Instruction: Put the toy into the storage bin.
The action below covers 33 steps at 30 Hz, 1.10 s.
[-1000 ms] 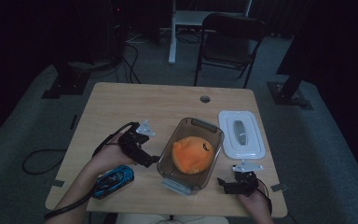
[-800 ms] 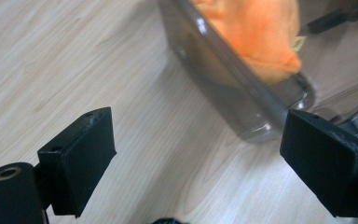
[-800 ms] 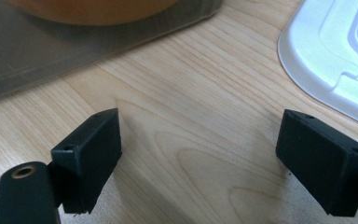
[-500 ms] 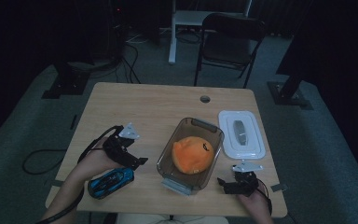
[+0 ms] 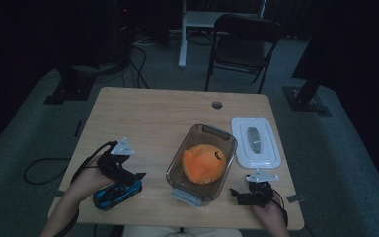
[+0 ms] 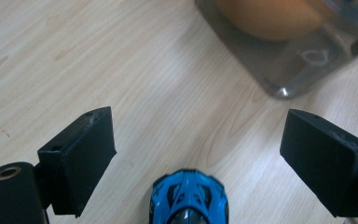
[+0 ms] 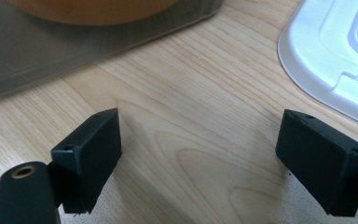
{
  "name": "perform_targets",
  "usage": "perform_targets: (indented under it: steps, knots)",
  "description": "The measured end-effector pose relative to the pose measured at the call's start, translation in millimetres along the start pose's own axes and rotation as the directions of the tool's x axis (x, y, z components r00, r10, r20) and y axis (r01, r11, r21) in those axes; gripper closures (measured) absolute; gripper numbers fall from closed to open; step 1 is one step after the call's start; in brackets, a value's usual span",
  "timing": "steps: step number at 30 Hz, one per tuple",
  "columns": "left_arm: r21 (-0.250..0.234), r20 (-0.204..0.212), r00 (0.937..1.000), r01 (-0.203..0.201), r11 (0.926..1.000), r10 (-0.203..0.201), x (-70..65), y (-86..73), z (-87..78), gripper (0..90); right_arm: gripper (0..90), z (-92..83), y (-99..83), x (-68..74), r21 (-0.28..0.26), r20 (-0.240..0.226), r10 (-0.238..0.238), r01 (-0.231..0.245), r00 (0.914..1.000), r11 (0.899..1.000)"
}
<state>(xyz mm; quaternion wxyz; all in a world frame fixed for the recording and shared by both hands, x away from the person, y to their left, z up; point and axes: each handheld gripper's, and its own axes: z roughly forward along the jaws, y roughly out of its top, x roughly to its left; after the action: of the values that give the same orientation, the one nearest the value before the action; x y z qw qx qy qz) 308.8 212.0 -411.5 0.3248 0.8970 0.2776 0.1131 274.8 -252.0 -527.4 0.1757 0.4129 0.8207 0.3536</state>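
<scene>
A blue toy car lies near the table's front left edge. My left gripper hovers just over it, open, and in the left gripper view the car's nose pokes up between the wide-spread jaws without touching them. A clear grey tub in the middle holds an orange soft toy. My right gripper rests open at the front right, nothing between its fingers, beside the tub's wall.
A white lid lies flat to the right of the tub, its edge also in the right gripper view. The wooden table has a cable hole at the back. A black chair stands behind.
My left gripper has moved back toward the front left edge and down, from beside the tub to over the blue car. The right gripper has stayed put.
</scene>
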Motion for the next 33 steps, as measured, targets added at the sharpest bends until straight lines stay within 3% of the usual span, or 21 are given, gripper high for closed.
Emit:
perform_targets:
  steps: [5, 7, 10, 12, 13, 14, 15, 19, 20, 25, 28, 33]
  knots:
    - [-0.042, -0.001, 0.9994, 0.035, 0.9985, -0.035, 3.6, -16.5, -3.4, 10.9, 13.6, 0.0, 0.0, 0.0, 0.000, 0.000, 0.000, 0.000, 1.0000, 1.000]
    - [-0.058, -0.024, 0.9988, 0.041, 0.9974, -0.043, 4.0, -21.6, -5.6, 10.9, 13.6, 0.0, 0.0, 0.0, 0.000, 0.000, 0.000, 0.000, 1.0000, 1.000]
    - [-0.047, -0.020, 0.9980, 0.060, 0.9971, -0.061, 4.2, -28.5, -8.0, 10.9, 13.6, 0.0, 0.0, 0.0, 0.000, 0.000, 0.000, 0.000, 1.0000, 1.000]
    - [-0.002, -0.052, 0.9963, 0.069, 0.9976, -0.069, 2.0, -32.4, -7.7, 10.8, 13.6, 0.0, 0.0, 0.0, 0.000, 0.000, 0.000, 0.000, 1.0000, 1.000]
    - [-0.002, -0.052, 0.9963, 0.069, 0.9976, -0.069, 2.0, -32.4, -7.7, 10.8, 13.6, 0.0, 0.0, 0.0, 0.000, 0.000, 0.000, 0.000, 1.0000, 1.000]
    - [0.041, -0.061, 0.9964, 0.063, 0.9972, -0.060, -0.3, -37.4, -4.9, 10.8, 13.5, 0.0, 0.0, 0.0, 0.000, 0.000, 0.000, 0.000, 1.0000, 1.000]
    - [0.051, -0.061, 0.9964, 0.061, 0.9968, -0.058, -1.1, -39.3, -3.8, 10.8, 13.6, 0.0, 0.0, 0.0, 0.000, 0.000, 0.000, 0.000, 1.0000, 1.000]
    - [0.077, -0.064, 0.9957, 0.072, 0.9944, -0.067, -0.9, -45.7, 0.1, 10.7, 13.6, -0.1, 0.0, 0.0, 0.001, 0.000, -0.001, 0.001, 1.0000, 1.000]
    - [0.087, -0.090, 0.9916, 0.101, 0.9911, -0.093, 0.9, -50.1, 2.2, 10.7, 13.5, 0.0, 0.0, 0.1, 0.000, 0.000, 0.001, -0.001, 1.0000, 1.000]
    - [0.099, -0.085, 0.9873, 0.143, 0.9848, -0.134, 3.9, -57.4, 2.9, 1.5, 13.5, 0.0, 0.0, -0.1, 0.000, 0.000, -0.001, 0.001, 1.0000, 1.000]
    - [0.128, -0.091, 0.9902, 0.118, 0.9848, -0.106, 1.4, -60.5, 4.1, 1.5, 13.5, 0.0, 0.0, -0.1, 0.000, 0.000, -0.001, 0.001, 1.0000, 1.000]
    - [0.213, -0.105, 0.9930, 0.075, 0.9742, -0.054, -2.7, -66.8, 13.4, 1.5, 13.6, 0.0, 0.0, -0.2, 0.000, 0.000, -0.001, 0.001, 1.0000, 1.000]
